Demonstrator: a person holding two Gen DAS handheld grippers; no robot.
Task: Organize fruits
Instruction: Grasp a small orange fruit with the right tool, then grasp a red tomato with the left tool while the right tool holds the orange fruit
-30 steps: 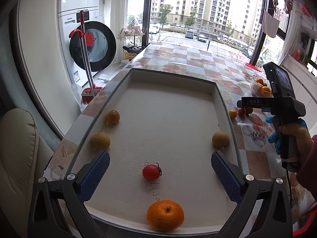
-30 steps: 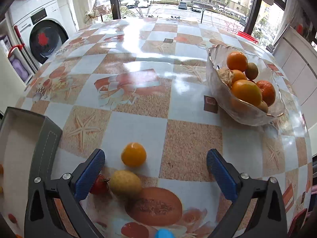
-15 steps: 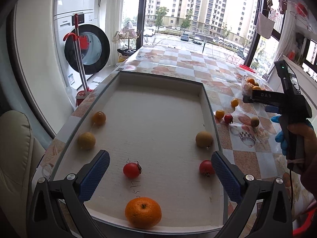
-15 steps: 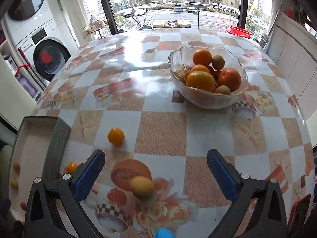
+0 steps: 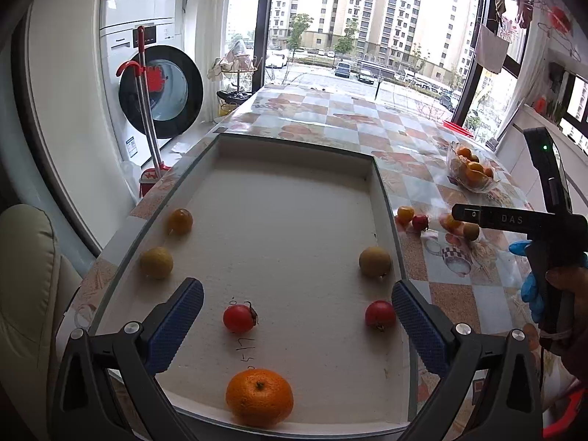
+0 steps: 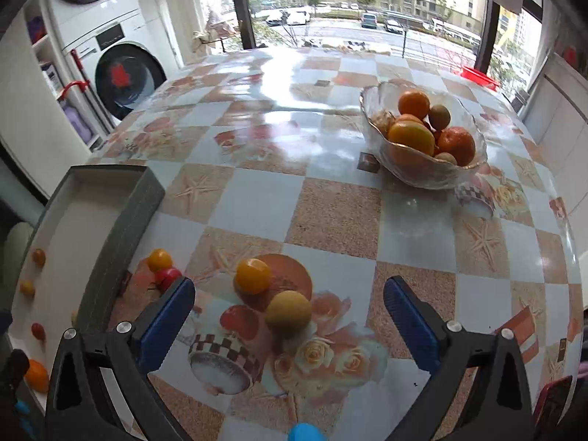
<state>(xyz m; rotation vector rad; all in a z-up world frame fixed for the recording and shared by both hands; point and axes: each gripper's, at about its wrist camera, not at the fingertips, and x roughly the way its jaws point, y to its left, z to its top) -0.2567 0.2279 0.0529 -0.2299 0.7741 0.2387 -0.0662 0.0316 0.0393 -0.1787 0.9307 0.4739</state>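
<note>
A shallow white tray (image 5: 294, 154) holds a big orange (image 5: 259, 397), two red tomatoes (image 5: 238, 318) (image 5: 380, 315), two yellow-brown fruits (image 5: 156, 262) (image 5: 375, 261) and a small orange fruit (image 5: 179, 221). My left gripper (image 5: 297, 323) hovers open over the tray's near end, empty. On the tablecloth beside the tray lie an orange-yellow fruit (image 6: 253, 275), a yellow-green fruit (image 6: 288, 310), a small yellow fruit (image 6: 159, 260) and a red tomato (image 6: 167, 276). My right gripper (image 6: 288, 318) is open above them, holding nothing. A glass bowl (image 6: 422, 172) of oranges and kiwis stands farther back.
The tray's grey side wall (image 6: 117, 235) runs along the left of the loose fruits. A washing machine (image 5: 154, 88) and a red-handled mop (image 5: 147, 117) stand left of the table. A person's gloved hand (image 5: 533, 286) holds the right gripper's handle. Windows line the far side.
Both grippers drew back and up, widening both views. A second tomato at the tray's right came into the left view. The loose fruits now sit between the right fingers.
</note>
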